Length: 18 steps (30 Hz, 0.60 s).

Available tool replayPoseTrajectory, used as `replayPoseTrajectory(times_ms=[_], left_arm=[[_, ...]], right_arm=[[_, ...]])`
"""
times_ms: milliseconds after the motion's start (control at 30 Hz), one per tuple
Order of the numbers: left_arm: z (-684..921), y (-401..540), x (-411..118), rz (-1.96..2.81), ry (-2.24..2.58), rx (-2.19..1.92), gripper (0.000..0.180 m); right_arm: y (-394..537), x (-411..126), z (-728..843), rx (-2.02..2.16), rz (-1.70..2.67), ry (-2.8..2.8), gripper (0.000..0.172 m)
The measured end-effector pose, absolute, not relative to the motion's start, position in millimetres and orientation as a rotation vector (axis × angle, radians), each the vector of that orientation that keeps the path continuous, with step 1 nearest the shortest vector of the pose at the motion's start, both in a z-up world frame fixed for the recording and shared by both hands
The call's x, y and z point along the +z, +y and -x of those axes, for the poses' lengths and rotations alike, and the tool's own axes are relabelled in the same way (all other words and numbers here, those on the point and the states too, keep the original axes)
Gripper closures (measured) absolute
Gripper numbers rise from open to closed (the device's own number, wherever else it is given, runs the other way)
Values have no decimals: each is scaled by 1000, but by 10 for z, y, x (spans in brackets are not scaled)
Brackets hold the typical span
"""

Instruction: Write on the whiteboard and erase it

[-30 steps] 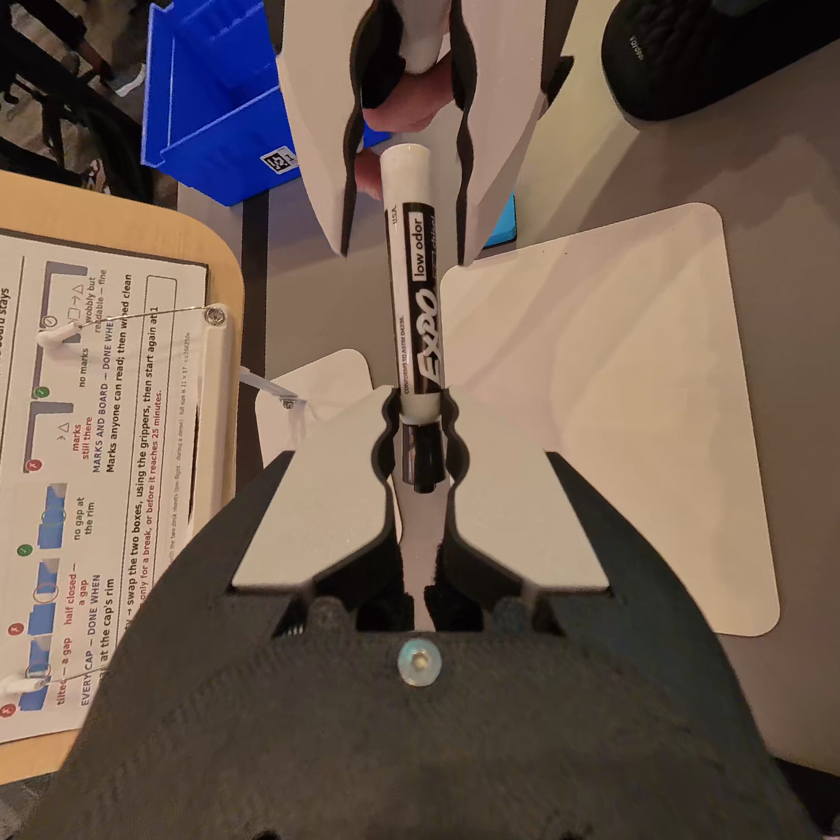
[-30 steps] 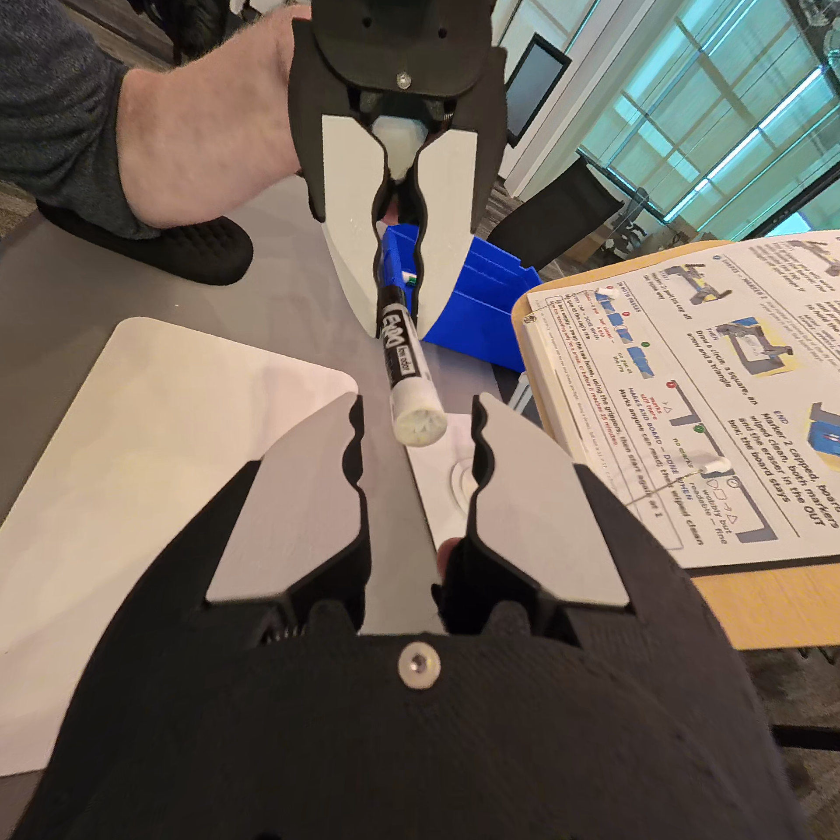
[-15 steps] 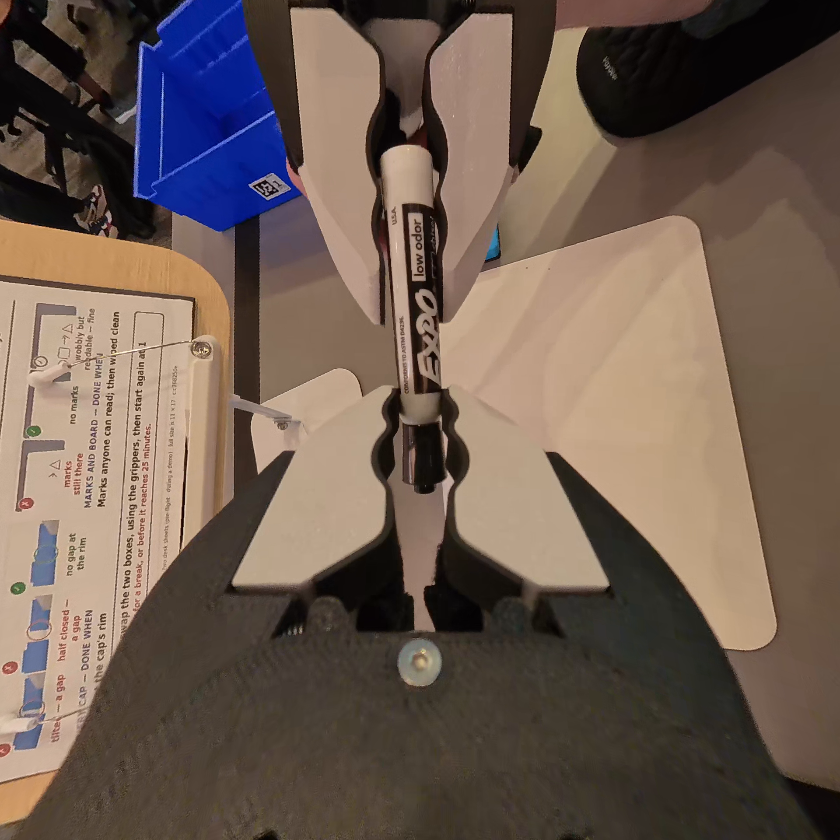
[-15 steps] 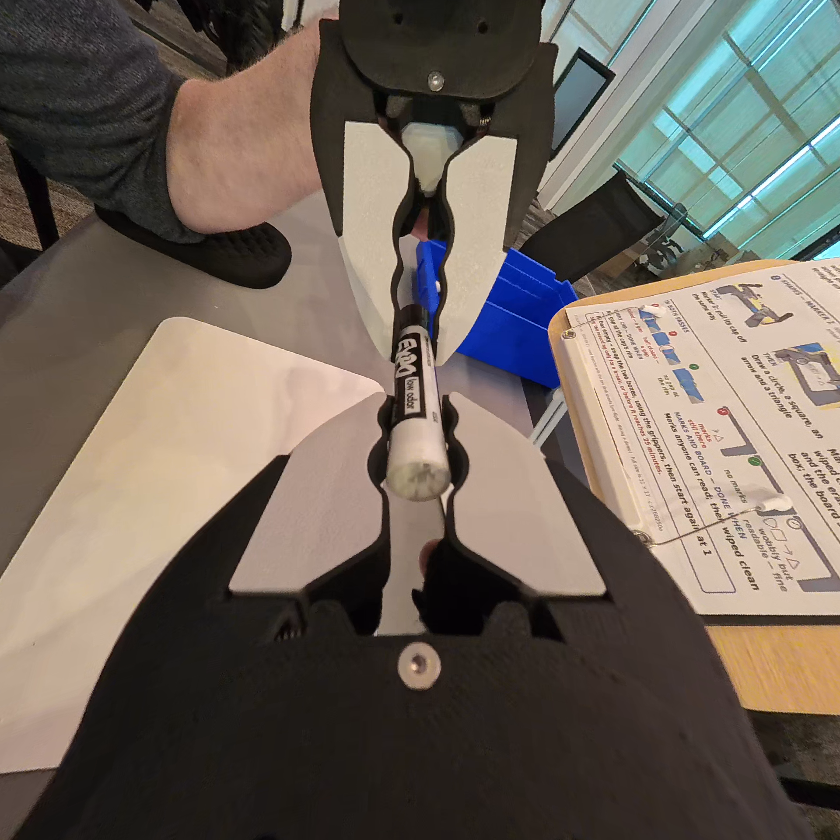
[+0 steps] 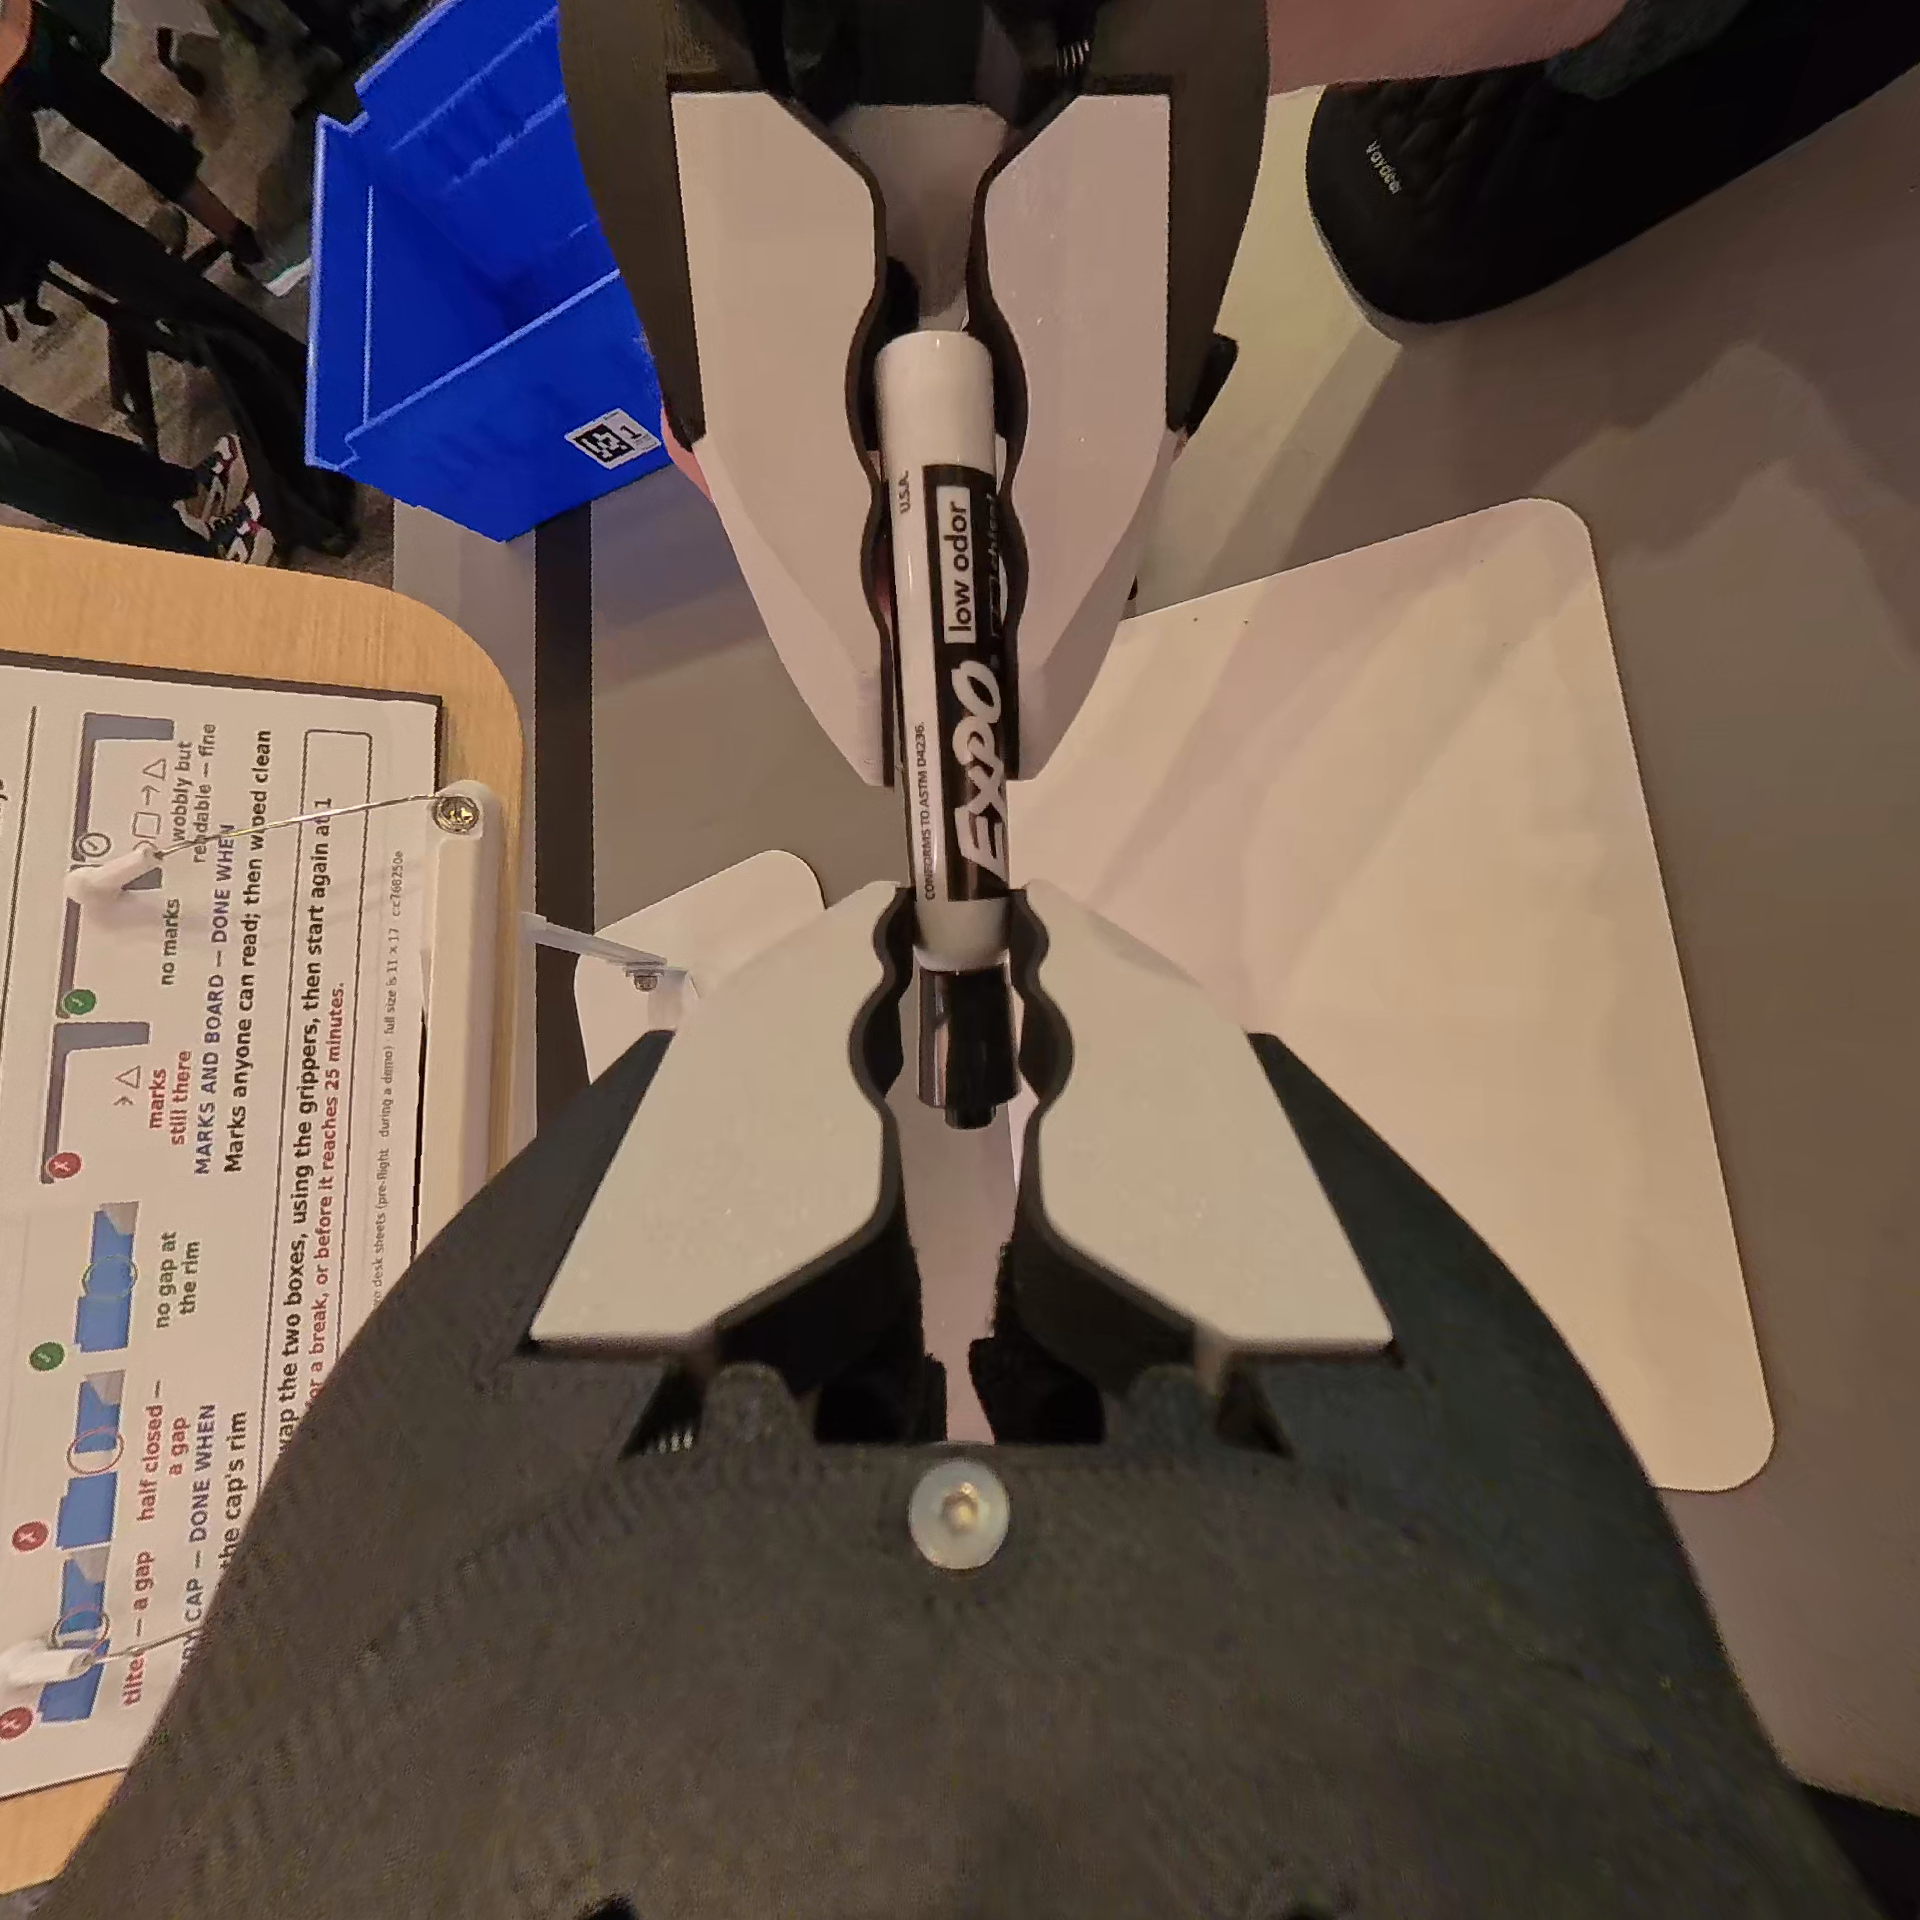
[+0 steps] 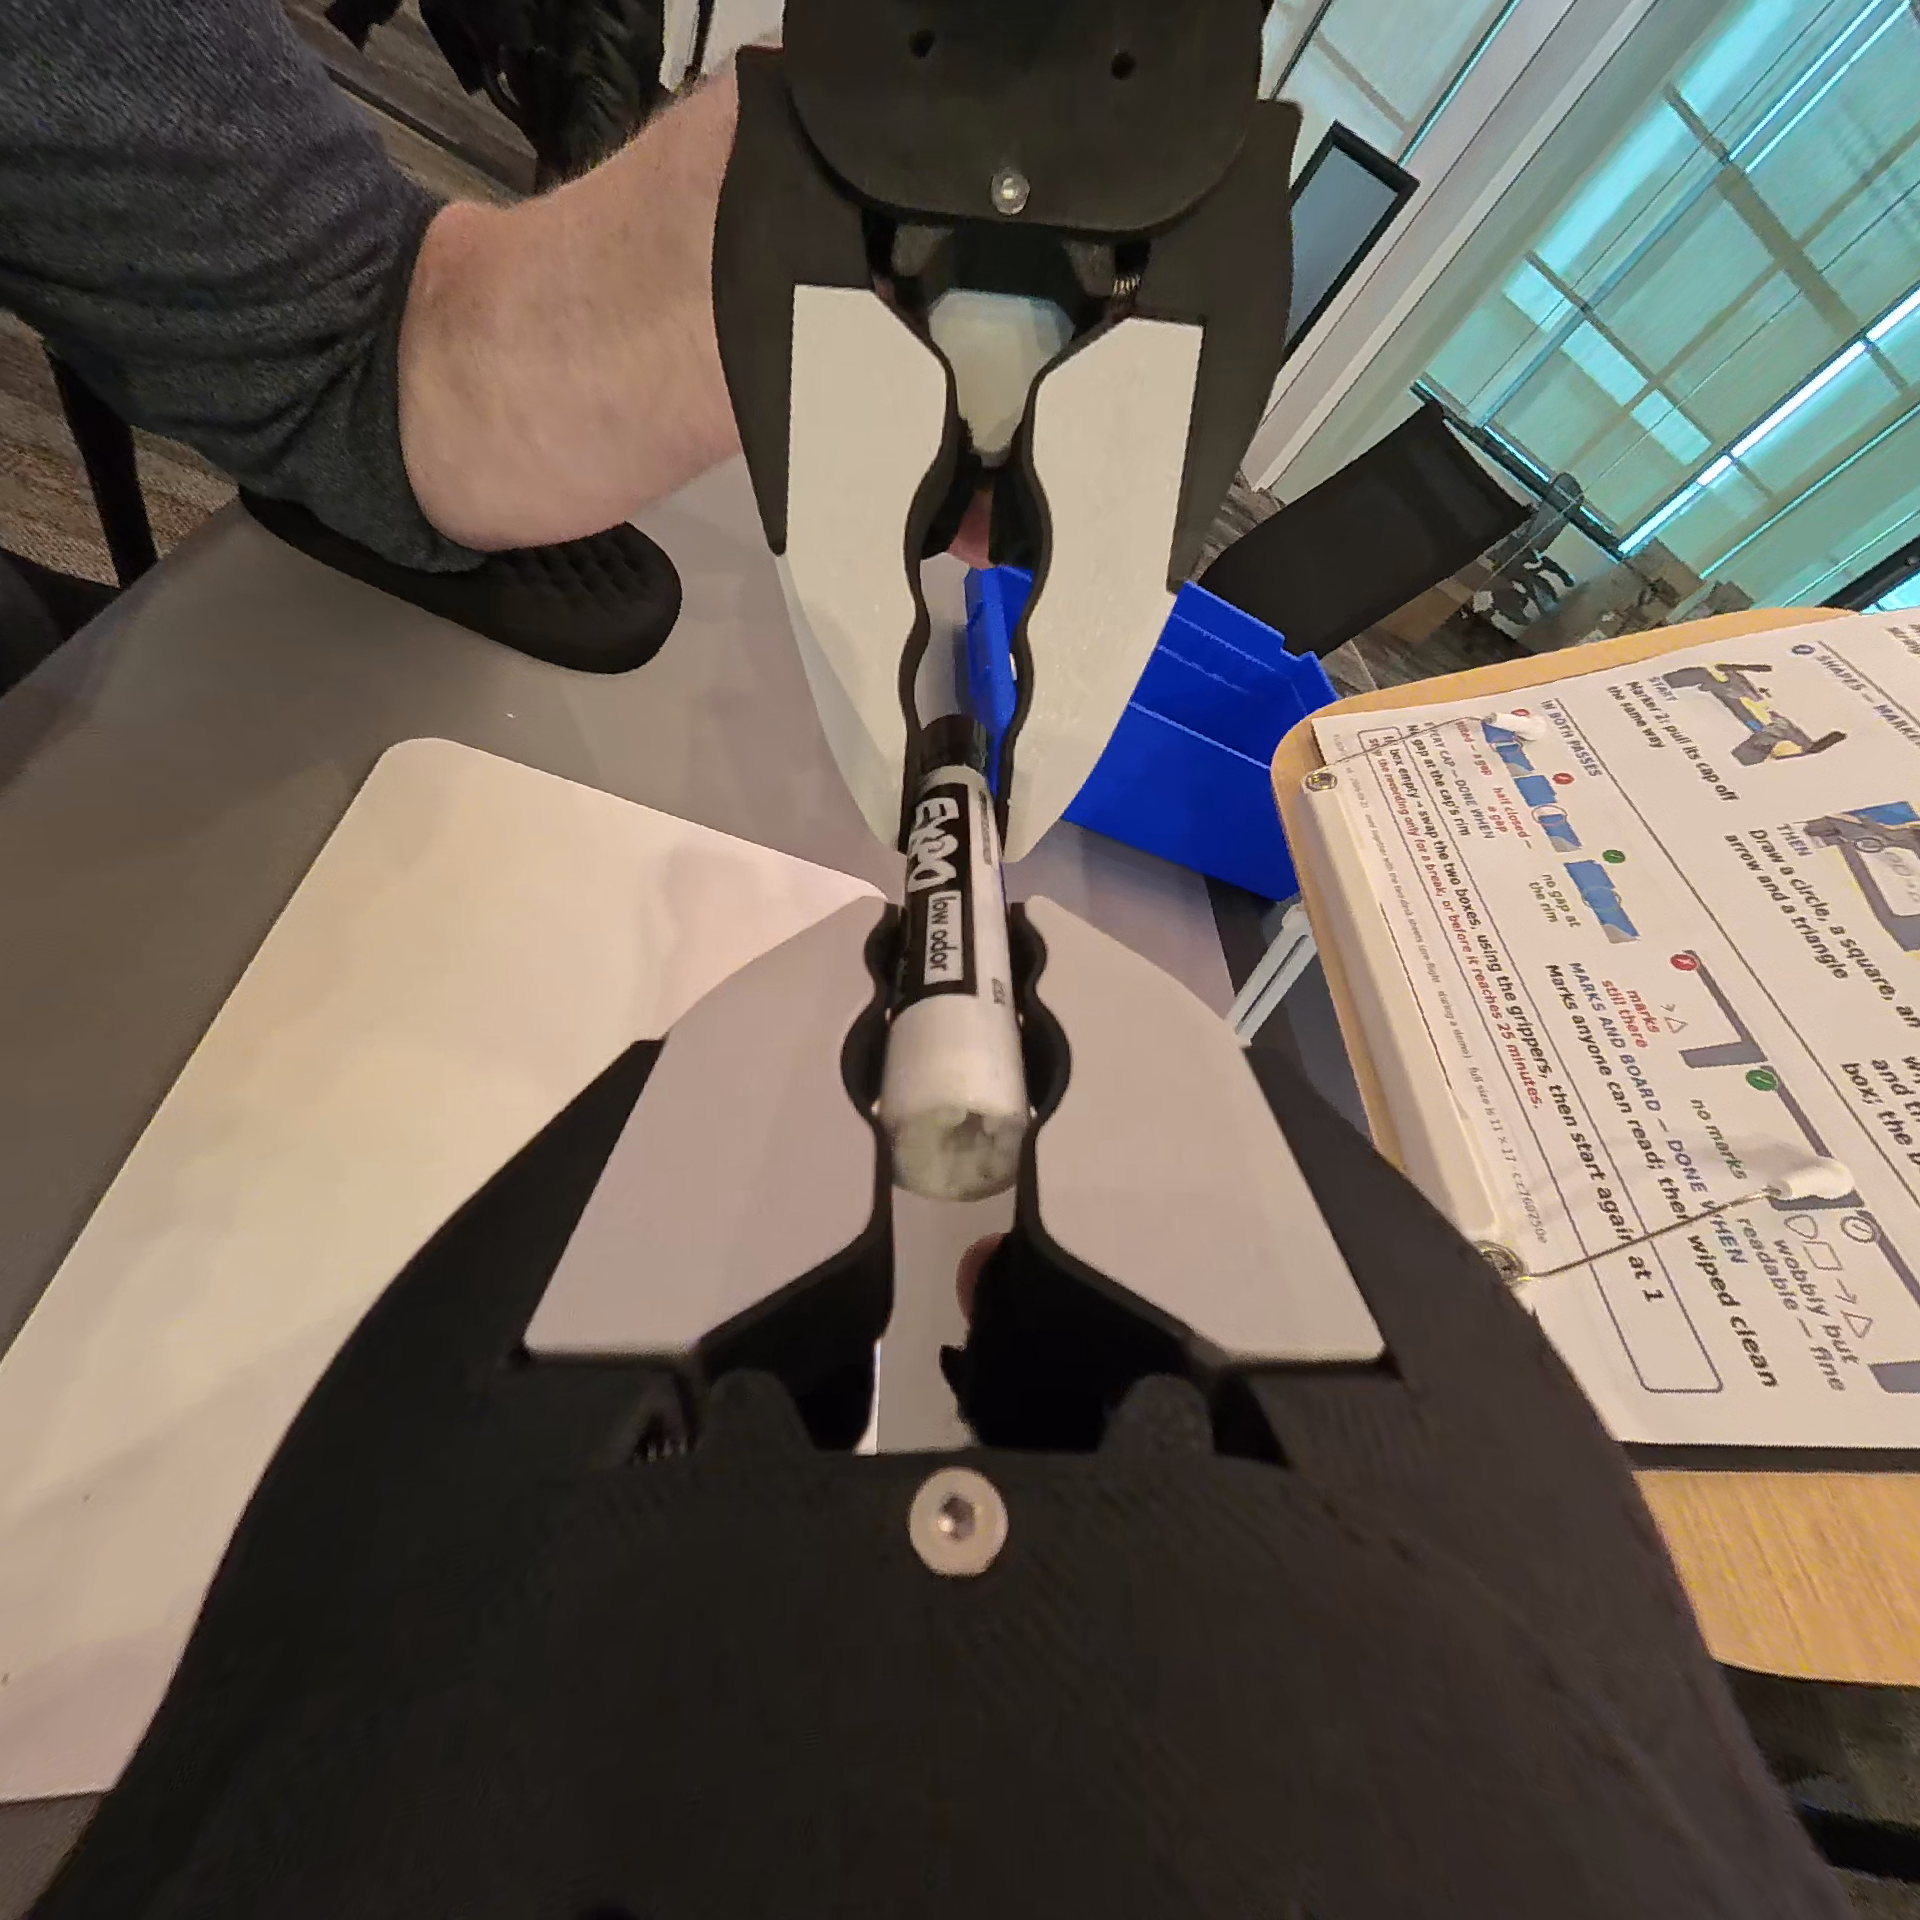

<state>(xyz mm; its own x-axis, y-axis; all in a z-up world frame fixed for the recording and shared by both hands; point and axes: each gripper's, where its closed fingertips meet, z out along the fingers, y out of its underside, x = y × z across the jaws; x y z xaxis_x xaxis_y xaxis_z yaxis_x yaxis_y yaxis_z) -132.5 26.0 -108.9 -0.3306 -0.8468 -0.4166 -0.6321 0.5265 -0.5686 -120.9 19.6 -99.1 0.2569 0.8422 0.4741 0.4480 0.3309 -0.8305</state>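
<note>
Instruction sheet [image 5: 208,1091]: lies at the far left on a wooden board [image 5: 436,665], well clear of the work.
Blue bin [image 5: 468,312]: stands behind the sheet, on the grey table [image 5: 1714,520].
Marker [image 5: 951,665]: hangs in the air above the table, held at both ends, between the two grippers; its black cap end points toward the left one.
Left gripper [image 5: 961,997]: its fingers are clenched on the cap end of the marker, the scalloped pads pressing on both sides.
Right gripper [image 6: 956,1039]: its fingers are clamped around the white rear part of the barrel, pads tight against it.
Whiteboard [image 5: 1403,935]: lies flat on the table beneath and to the right of the marker, with no marks visible on it.
Wrist rest [image 5: 1610,156]: a black pad at the far right corner.
Handling: the marker looks light, stiff and smooth, so it could slip or twist in a loose grip. The best hold seems to be one gripper on the cap and the other on the barrel, pulling straight apart along its length.
</note>
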Motion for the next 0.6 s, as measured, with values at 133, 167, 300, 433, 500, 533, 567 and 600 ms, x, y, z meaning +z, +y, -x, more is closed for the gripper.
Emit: replayPoseTrajectory(times_ms=[133, 167, 300, 433, 500, 533, 567, 600], left_arm=[[1325, 264, -1091, 1199, 2076, -406, 162], [1323, 261, -1093, 1199, 2077, -407, 162], [1317, 252, -1101, 1197, 2080, -403, 162], [1315, 258, -1095, 1198, 2075, -412, 162], [1318, 258, -1089, 1196, 2074, -412, 162], [1319, 256, -1086, 1195, 2074, -412, 162], [1320, 250, -1081, 1192, 2075, -417, 162], [1321, 244, -1075, 1190, 2074, -423, 162]], right_arm=[[202, -982, 1211, 423, 1293, -1361, 150], [201, -974, 1215, 426, 1288, -1357, 149], [193, -985, 1227, 427, 1287, -1364, 150], [197, -983, 1224, 430, 1295, -1363, 151], [198, -977, 1225, 432, 1287, -1361, 150], [198, -975, 1227, 432, 1287, -1361, 151], [194, -971, 1229, 430, 1281, -1363, 150], [187, -967, 1232, 434, 1276, -1364, 151]])
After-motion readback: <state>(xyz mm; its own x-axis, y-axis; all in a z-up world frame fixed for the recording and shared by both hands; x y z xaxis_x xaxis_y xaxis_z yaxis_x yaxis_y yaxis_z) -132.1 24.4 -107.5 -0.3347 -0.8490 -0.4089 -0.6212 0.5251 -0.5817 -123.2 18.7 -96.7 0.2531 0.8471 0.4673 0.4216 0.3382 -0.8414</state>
